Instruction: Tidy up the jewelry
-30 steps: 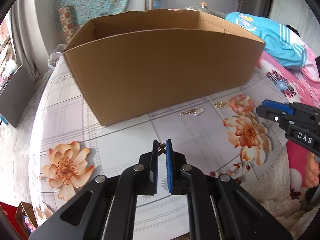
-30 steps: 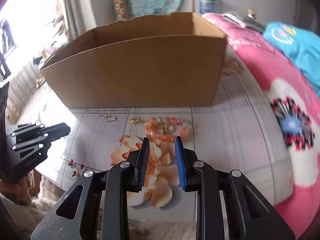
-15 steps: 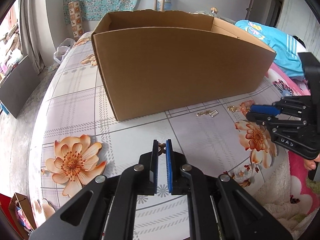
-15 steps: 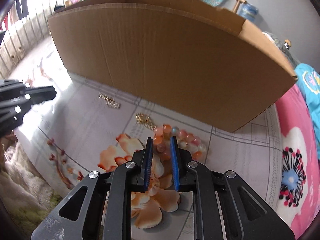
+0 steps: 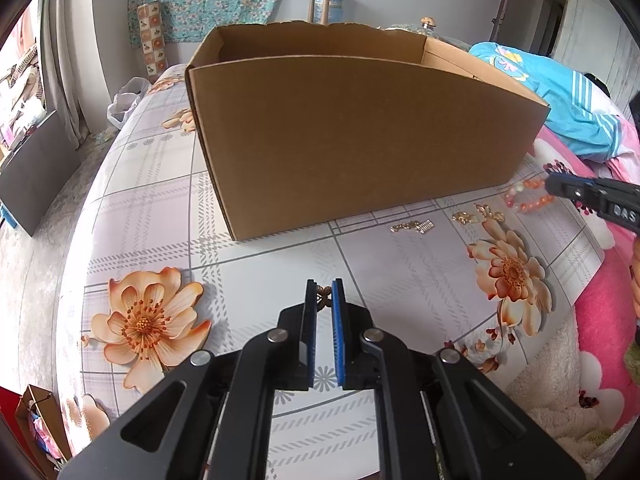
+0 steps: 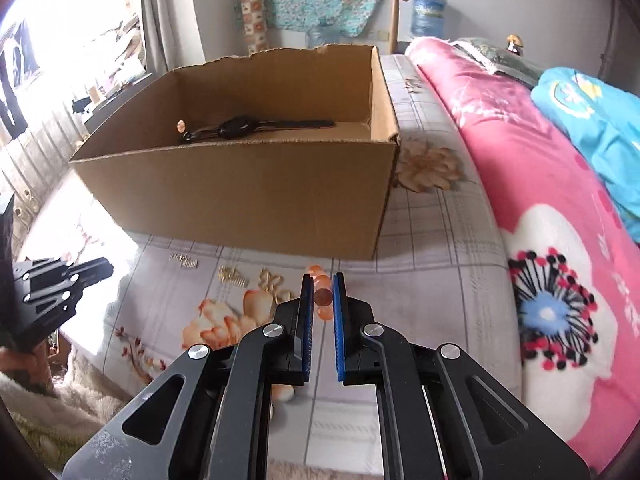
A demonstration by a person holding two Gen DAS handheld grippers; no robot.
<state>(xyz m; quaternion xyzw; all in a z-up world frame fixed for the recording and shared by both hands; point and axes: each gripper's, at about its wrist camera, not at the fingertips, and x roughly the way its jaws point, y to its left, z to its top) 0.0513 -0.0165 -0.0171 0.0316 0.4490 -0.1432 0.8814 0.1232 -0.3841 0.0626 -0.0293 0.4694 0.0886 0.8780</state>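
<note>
1. Flower-printed plastic cloth (image 5: 248, 280) covered the bed, with an open brown cardboard box (image 6: 240, 184) standing just beyond both tongs.
2. Left tongs (image 5: 325, 294) were clenched on a small bronze filigree ornament (image 5: 324, 295): light, thin, probably easily bent.
3. Right tongs (image 6: 322, 294) gripped one bead of the orange beaded bracelet (image 6: 322, 298); the strand looked limp and likely to swing.
4. Small gold trinkets (image 6: 234, 278) lay left of the right tongs.

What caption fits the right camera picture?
Right tongs pinch an orange bead bracelet before the cardboard box.
</note>
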